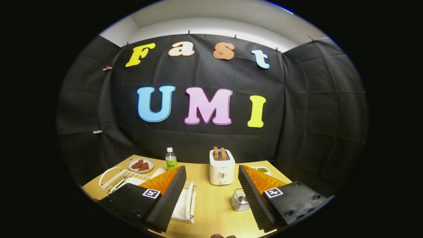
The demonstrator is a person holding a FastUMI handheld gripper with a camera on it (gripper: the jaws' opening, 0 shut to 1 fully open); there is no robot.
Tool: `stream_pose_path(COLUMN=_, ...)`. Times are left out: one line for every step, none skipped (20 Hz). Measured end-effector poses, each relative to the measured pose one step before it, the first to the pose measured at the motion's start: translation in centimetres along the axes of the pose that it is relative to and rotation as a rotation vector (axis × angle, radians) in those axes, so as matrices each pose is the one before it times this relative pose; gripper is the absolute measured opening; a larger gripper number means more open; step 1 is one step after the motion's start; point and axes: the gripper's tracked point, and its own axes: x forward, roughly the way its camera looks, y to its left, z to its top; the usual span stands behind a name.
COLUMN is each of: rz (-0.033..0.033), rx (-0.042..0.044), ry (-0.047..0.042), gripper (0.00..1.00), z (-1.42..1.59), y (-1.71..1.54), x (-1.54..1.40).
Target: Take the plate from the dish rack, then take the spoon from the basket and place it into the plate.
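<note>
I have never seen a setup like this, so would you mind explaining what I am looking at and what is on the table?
This is a camera mounted on a hand-held gripper, looking forward along its two jaws, which stand wide open with nothing held. Ahead lies a wooden table. A white toaster with two slices of bread stands beyond the jaws. To the left are a white dish rack, a green-labelled bottle and a small plate of brown food. A small wire basket sits beside the right jaw; I cannot make out the spoon inside it.
</note>
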Motion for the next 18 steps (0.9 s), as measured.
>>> stream_pose_path(rz=0.00523, rx=-0.0045, ry=0.02, gripper=0.97, z=-0.194, y=0.572, x=0.713)
stream_pose_path(rz=0.00984, rx=-0.00988, ry=0.01713, gripper=0.98, z=-0.347, y=0.76, x=0.582)
stream_pose_path(rz=0.01853, rx=-0.00855, ry=0.00887, gripper=0.98, z=0.016, y=1.089, x=0.748)
stream_pose_path(rz=0.021, rx=-0.00543, ry=0.01007, gripper=0.98, z=-0.012, y=1.097, x=0.478)
stream_pose_path(rz=0.02262, rx=-0.00056, ry=0.01234, gripper=0.98, z=0.012, y=1.104, x=0.485)
stream_pose_path(rz=0.02287, rx=0.00596, ry=0.01876, gripper=0.97, z=-0.25, y=1.062, x=0.677)
stream_pose_path(rz=0.02324, rx=0.00596, ry=0.02235, gripper=0.97, z=-0.286, y=1.05, x=0.587)
stream_pose_path(rz=0.01621, rx=-0.00266, ry=0.01985, gripper=0.98, z=-0.059, y=0.956, x=0.687)
stream_pose_path(rz=0.00894, rx=-0.01074, ry=0.01925, gripper=0.98, z=-0.168, y=0.681, x=0.744)
stream_pose_path(rz=0.01146, rx=-0.00859, ry=0.02137, gripper=0.97, z=-0.266, y=0.725, x=0.902)
stream_pose_path(rz=0.01697, rx=-0.00329, ry=0.02643, gripper=0.97, z=-0.328, y=0.918, x=0.809)
stream_pose_path(rz=0.02394, rx=0.00594, ry=0.03257, gripper=0.98, z=-0.457, y=1.107, x=0.909)
stream_pose_path(rz=0.02054, rx=0.00829, ry=0.02635, gripper=0.98, z=-0.421, y=0.989, x=0.945)
stream_pose_path(rz=0.02307, rx=0.01255, ry=0.0371, gripper=0.98, z=-0.624, y=0.862, x=0.558)
stream_pose_path(rz=0.01285, rx=0.00638, ry=0.02742, gripper=0.98, z=-0.542, y=0.72, x=0.92)
stream_pose_path(rz=0.00047, rx=-0.00168, ry=0.02797, gripper=0.98, z=-0.48, y=0.219, x=0.805)
stream_pose_path(rz=-0.00455, rx=-0.00549, ry=0.02856, gripper=0.98, z=-0.658, y=0.055, x=0.911)
stream_pose_path(rz=-0.00472, rx=-0.00402, ry=0.03297, gripper=0.98, z=-0.835, y=0.041, x=0.935)
